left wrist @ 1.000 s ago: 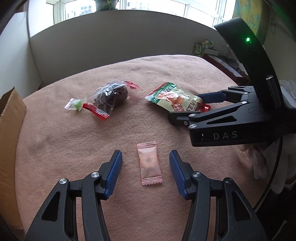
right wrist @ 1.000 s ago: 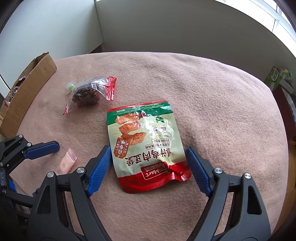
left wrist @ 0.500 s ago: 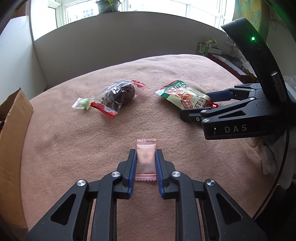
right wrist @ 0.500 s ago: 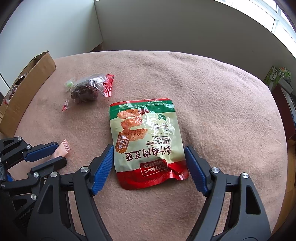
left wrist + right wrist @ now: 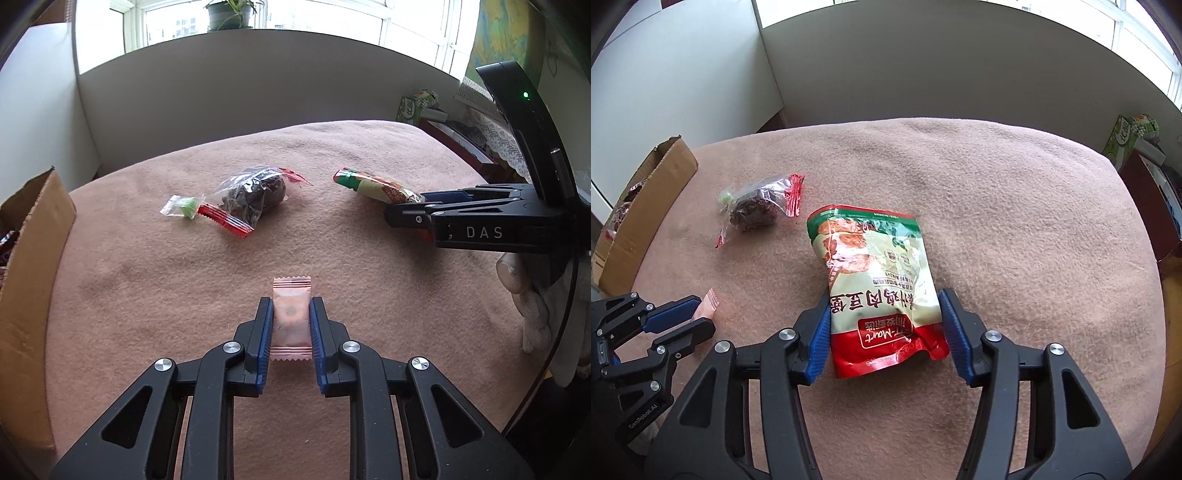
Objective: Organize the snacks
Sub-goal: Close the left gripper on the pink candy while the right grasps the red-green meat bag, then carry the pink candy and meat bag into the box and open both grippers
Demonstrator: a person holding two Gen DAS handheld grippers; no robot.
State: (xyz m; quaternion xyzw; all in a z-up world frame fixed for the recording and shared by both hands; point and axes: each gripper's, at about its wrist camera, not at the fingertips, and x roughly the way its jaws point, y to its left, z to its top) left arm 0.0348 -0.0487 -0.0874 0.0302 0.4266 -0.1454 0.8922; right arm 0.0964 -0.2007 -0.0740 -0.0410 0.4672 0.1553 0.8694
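My left gripper (image 5: 291, 314) is shut on a small pink candy packet (image 5: 291, 314) and holds it above the pink blanket. The packet also shows in the right wrist view (image 5: 707, 307). My right gripper (image 5: 884, 314) is shut on a red, green and cream snack pouch (image 5: 875, 273), which is crumpled and tilted up off the blanket. The pouch shows in the left wrist view (image 5: 373, 186). A clear bag of dark snacks (image 5: 255, 194) with a red strip lies on the blanket, next to a small green candy (image 5: 184, 207).
A cardboard box (image 5: 33, 280) stands at the left edge of the blanket-covered table (image 5: 1015, 206), with wrapped snacks inside. A white wall panel rises behind. A green carton (image 5: 1126, 138) and dark furniture stand to the right.
My left gripper closed on the pink packet and lifted it. My right gripper closed on the pouch, crumpling and raising it.
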